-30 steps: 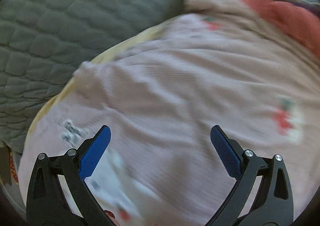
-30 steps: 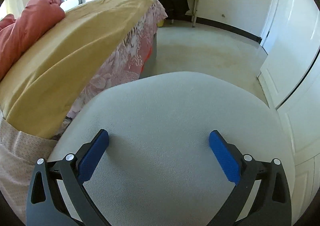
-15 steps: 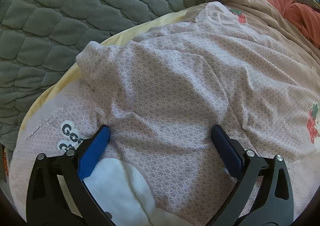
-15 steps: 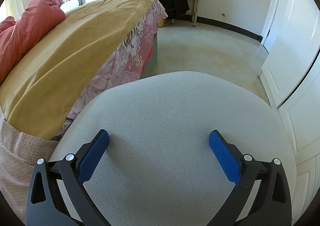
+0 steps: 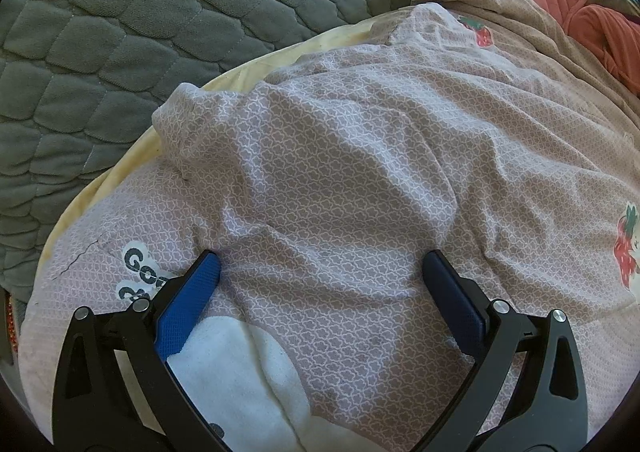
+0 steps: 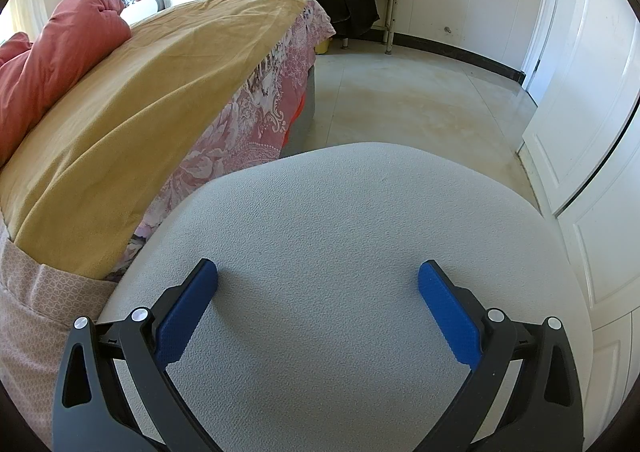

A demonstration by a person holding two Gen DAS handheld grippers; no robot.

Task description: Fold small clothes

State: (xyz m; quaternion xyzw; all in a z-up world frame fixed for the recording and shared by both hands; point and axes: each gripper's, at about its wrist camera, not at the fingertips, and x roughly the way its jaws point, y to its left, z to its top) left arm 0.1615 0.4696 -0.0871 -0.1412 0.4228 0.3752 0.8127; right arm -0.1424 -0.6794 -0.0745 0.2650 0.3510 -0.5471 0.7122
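A quilted grey blanket (image 5: 120,31) fills the upper left behind the rumpled, lattice-print pink garment (image 5: 340,171). The left gripper (image 5: 320,272) gapes over it; the right gripper (image 6: 318,274) spreads wide above a pebbly grey cushion (image 6: 340,232).

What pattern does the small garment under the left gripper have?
The garment is dusty pink with a fine white lattice print and strawberry motifs, clearest in the left wrist view.

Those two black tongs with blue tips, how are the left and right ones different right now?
The left tongs hover close over a pinkish patterned garment; the right tongs hover over a pale grey textured cushion, away from the clothes. The left view is filled with fabric; the right looks across a room with a bed. Both are open and hold nothing.
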